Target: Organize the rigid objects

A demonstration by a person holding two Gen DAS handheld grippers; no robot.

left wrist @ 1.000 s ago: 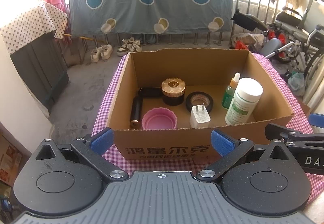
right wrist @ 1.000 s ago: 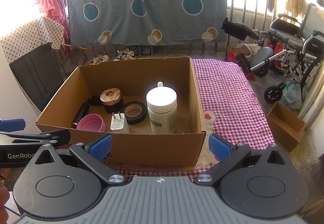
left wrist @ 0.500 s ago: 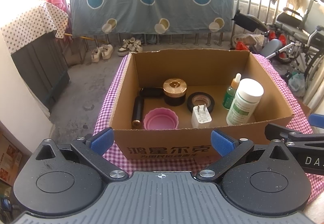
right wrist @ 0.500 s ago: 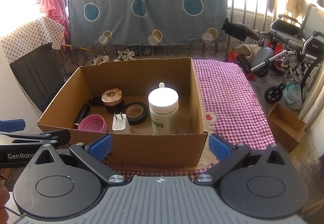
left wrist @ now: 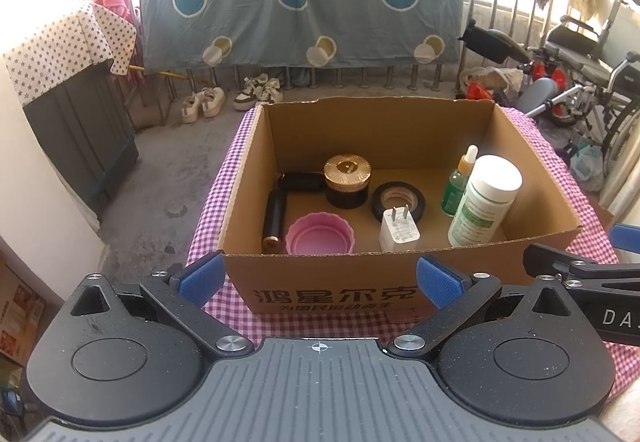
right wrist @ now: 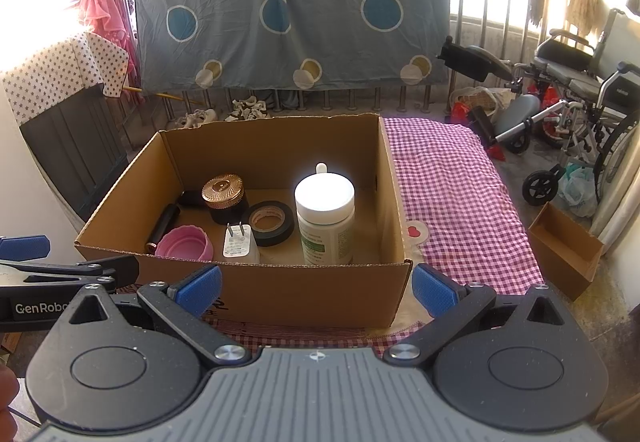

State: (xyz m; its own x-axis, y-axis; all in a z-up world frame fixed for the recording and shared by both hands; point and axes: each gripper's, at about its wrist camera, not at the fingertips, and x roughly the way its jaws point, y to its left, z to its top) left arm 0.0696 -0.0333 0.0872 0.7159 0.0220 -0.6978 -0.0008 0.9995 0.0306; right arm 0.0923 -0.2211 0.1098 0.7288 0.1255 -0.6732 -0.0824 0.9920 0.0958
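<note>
Nothing had shifted since earlier; cardboard box (left wrist: 332,292) sat on checked cloth (right wrist: 452,178) — balcony railing (right wrist: 492,18) behind; left gripper (left wrist: 318,278) and right gripper (right wrist: 316,288) spread, empty.

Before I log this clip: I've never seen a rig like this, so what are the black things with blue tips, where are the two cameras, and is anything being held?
A person holds two hand-held grippers; each carries a fisheye camera looking along its two blue-padded fingers. One picture is from the left gripper, the other from the right gripper. Both are open and hold nothing.

Ahead, on a checked cloth, stands an open cardboard box. Inside it: a white bottle, a green dropper bottle, a tape roll, a white plug, a pink lid, a gold-lidded jar and two dark cylinders.
</note>
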